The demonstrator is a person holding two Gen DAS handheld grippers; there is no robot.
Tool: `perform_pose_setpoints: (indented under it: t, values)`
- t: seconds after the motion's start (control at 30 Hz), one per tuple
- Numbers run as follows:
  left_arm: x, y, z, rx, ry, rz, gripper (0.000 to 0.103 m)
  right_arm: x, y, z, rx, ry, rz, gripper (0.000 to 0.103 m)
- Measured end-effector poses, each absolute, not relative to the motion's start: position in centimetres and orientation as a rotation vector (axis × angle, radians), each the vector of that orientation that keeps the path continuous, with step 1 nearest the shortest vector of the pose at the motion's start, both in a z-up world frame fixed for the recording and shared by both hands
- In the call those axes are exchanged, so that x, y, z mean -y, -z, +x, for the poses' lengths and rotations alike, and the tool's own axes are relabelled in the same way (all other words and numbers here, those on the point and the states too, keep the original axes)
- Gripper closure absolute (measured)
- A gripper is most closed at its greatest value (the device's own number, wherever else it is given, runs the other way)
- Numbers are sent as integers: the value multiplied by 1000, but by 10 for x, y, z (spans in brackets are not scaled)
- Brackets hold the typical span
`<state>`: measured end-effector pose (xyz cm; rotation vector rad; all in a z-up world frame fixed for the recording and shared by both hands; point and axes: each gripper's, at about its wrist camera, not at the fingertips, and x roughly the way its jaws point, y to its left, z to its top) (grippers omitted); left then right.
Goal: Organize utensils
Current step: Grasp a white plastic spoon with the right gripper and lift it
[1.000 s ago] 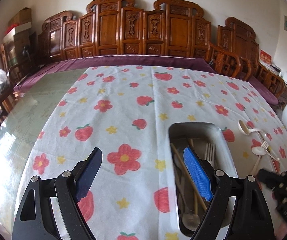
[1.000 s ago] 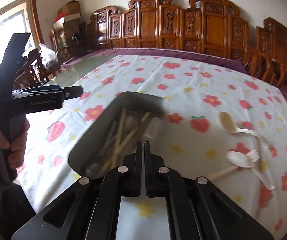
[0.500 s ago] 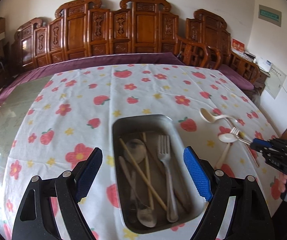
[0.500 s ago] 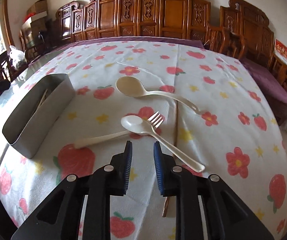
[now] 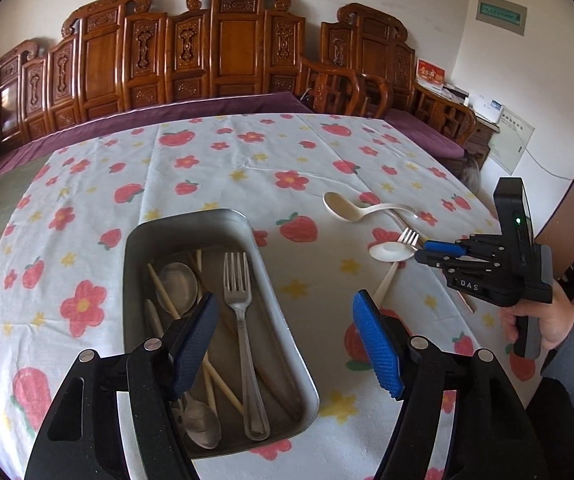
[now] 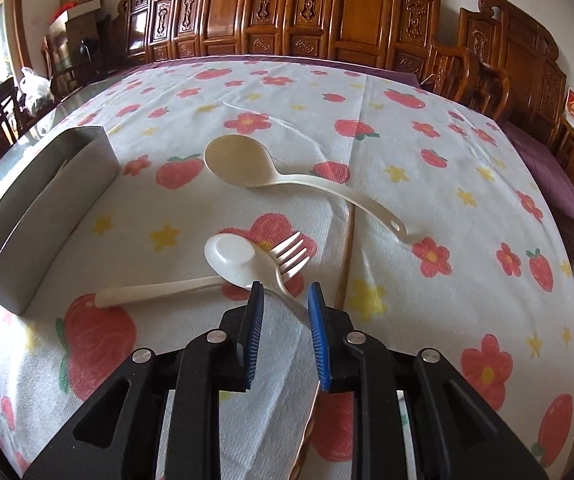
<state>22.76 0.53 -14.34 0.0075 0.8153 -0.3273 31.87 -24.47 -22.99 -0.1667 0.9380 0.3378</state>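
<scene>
A metal tray (image 5: 135, 240) on the flowered cloth holds a fork (image 5: 239, 304), spoons and chopsticks; it also shows in the right wrist view (image 6: 43, 208). My left gripper (image 5: 285, 340) is open and empty above its right wall. My right gripper (image 6: 285, 300) is open, its pads on either side of a white spoon's handle; the gripper also shows in the left wrist view (image 5: 423, 254). That white spoon (image 6: 231, 254) lies over a cream fork (image 6: 287, 256). A big cream ladle spoon (image 6: 243, 164) lies just beyond. A chopstick (image 6: 345, 248) lies under them.
Carved wooden chairs (image 5: 223, 48) line the far side of the table. A purple cloth (image 5: 207, 108) edges the table beyond the flowered cloth (image 6: 447, 184). Boxes (image 6: 79, 4) and a bag stand at the far left.
My right gripper moved forward and down and opened wider around the white spoon's handle. My left gripper swung further right, so the tray now sits left of centre.
</scene>
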Motion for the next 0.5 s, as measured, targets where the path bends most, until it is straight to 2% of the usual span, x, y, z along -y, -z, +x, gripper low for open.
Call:
perform_pose_setpoints:
  t: [0.27, 0.33, 0.4, 0.5]
  values:
    - [6, 145, 223, -810, 354, 28, 36, 239, 237, 317, -1003, -383, -173, 75]
    - [9, 145, 222, -807, 358, 35, 36, 236, 237, 314, -1004, -397, -182, 77]
    - [14, 145, 221, -806, 358, 50, 36, 234, 236, 311, -1001, -421, -177, 92]
    - [21, 146, 219, -805, 362, 67, 37, 232, 232, 305, -990, -445, -174, 95]
